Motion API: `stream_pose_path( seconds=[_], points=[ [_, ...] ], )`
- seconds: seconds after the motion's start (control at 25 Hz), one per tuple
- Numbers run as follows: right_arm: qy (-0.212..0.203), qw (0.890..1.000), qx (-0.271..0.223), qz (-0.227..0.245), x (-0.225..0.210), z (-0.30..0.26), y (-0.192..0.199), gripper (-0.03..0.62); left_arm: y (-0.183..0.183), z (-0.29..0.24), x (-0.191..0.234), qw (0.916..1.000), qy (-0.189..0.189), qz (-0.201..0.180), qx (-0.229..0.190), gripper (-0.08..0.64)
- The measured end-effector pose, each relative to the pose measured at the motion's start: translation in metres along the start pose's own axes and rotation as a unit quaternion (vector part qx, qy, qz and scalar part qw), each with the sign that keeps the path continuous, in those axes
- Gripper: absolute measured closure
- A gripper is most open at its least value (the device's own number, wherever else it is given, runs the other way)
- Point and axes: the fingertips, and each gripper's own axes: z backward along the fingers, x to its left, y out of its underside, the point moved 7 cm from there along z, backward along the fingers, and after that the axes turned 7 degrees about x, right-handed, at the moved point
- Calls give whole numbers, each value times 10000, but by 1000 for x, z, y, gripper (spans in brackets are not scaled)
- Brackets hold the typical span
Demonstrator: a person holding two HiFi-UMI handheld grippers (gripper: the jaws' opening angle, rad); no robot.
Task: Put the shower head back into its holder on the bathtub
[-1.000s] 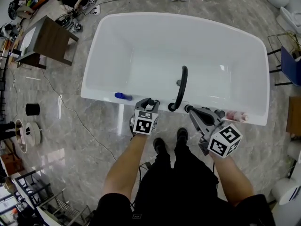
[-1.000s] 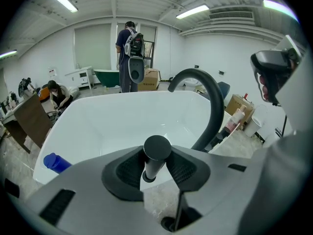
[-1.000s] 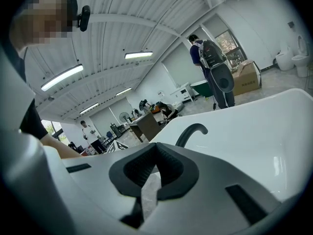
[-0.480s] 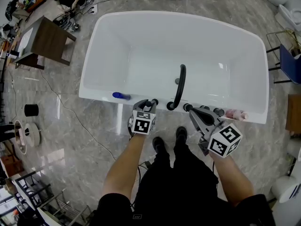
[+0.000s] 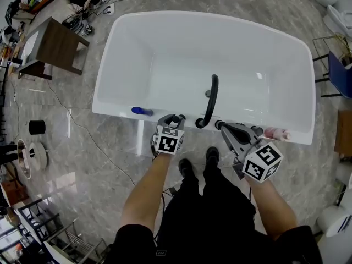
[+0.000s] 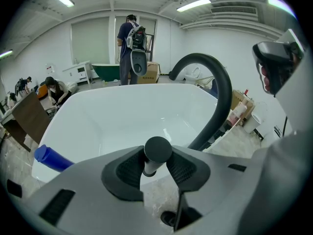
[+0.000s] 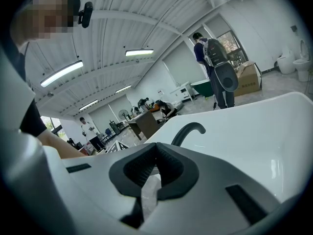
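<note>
Hardly anything has moved since a second ago. Both grippers sit at the same spots on the near rim of the bathtub point(image 5: 220, 20), and only the head view has drifted, so the tub lies a little higher in it.

The left gripper point(image 5: 177, 119) points steeply down at the rim. Its pads point(image 6: 131, 170) are clamped on the shower head point(image 6: 158, 150), one on each side of its round black end. The shower head is a slim stick. Its black end faces up toward the left gripper's camera, and a pale shaft runs down and away from it toward the rim, so its long axis stands close to upright with a slight lean. The gripper's body hides its lower end, so I cannot tell whether it sits in the holder. It stands on the near rim, just left of the foot of the black spout point(image 5: 212, 99), which arches out over the basin. A blue object point(image 5: 142, 111) lies farther left on the same rim.

The right gripper point(image 5: 221, 126) rests at the rim just right of the spout's foot, pointing shallowly down. Its pads point(image 7: 173, 168) meet at the tips. A pink item point(image 5: 275, 134) sits on the rim beyond it to the right.
</note>
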Motion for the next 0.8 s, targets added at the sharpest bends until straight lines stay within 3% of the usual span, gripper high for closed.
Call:
stream_pose_path(
  seconds=[0.32,0.48,0.8],
  points=[
    [-32,9999,-68,-85,2,1,-1,578,-2,-4,-2,10000,-24,-39,-85,405],
    [-88,9999,-90,-50,11,-7,0,578,2,1,4,9997,3,-159,-169,319],
    [-117,9997,-216,5,19,-4,-11,578,-9,24,8,9994,-61,-297,-158,293]
  ],
)
